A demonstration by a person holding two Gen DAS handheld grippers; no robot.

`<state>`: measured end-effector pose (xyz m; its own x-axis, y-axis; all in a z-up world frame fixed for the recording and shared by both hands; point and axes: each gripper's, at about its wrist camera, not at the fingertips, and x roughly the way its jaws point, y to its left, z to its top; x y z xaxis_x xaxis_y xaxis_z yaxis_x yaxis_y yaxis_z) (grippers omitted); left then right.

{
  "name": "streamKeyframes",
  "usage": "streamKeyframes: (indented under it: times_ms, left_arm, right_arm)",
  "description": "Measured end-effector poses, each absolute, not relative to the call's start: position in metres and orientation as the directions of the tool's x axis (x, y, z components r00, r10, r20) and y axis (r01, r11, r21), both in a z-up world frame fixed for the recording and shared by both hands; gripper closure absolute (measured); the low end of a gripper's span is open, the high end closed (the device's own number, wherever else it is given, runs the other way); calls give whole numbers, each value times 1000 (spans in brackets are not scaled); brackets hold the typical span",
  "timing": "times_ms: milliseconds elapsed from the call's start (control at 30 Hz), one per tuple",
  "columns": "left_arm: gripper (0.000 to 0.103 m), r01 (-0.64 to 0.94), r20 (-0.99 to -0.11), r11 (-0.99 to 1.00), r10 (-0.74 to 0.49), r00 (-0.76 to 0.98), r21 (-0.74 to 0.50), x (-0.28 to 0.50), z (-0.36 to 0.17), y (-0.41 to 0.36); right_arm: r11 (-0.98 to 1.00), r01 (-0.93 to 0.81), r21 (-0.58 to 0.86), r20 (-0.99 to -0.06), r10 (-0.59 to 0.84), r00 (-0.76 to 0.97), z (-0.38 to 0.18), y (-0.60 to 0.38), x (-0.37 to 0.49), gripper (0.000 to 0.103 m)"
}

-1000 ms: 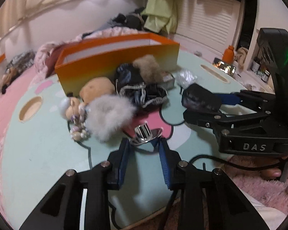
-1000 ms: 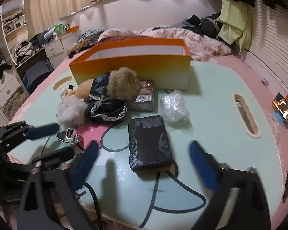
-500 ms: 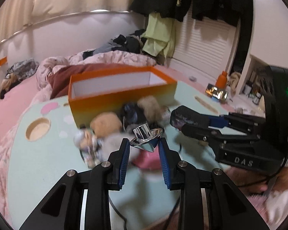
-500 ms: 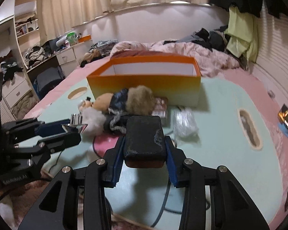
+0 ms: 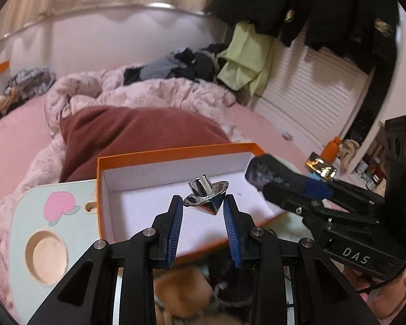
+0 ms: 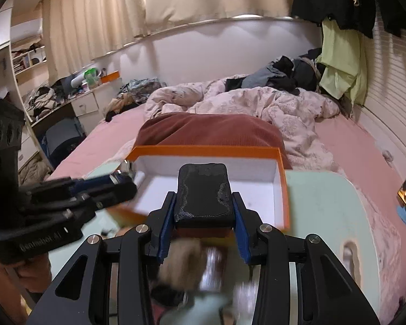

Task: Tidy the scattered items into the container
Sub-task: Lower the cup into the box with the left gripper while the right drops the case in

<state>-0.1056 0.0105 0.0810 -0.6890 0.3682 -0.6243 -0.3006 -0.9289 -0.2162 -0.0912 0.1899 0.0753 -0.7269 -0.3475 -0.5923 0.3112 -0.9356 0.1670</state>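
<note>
Above the orange box (image 5: 176, 151), left tongs (image 5: 203, 208) pinch a shiny chrome cone (image 5: 207, 196).

1. A shiny silver spinning-top-shaped piece (image 5: 206, 195) is hanging tilted between two blue finger pads (image 5: 176, 224), above the open box.
2. A black textured pouch (image 6: 203, 195), rectangular with rounded corners, is sitting clamped on both long sides, level, over the near edge of the box.
3. The orange box (image 5: 176, 150), white inside, is standing open on the mint-green table (image 5: 27, 216); its floor is showing bare white.
4. Furry and dark items in front of the box are appearing only as blur.
</note>
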Motion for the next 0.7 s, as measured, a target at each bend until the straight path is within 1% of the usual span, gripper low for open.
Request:
streamKeyframes:
  times_ms: [333, 500, 700]
  left_arm:
    - [74, -257, -682, -925, 380, -625, -280, -161, 57, 11]
    - [74, -238, -705, -938, 347, -619, -253, -172, 50, 13]
    - [74, -248, -706, -938, 347, -618, -244, -175, 51, 16]
  right_arm:
    - [-944, 259, 206, -669, -329, -666, 58, 191, -156, 62]
    - [-939, 260, 227, -696, -343, -631, 50, 189, -170, 62]
    - [-939, 252, 232, -709, -341, -617, 47, 186, -179, 62]
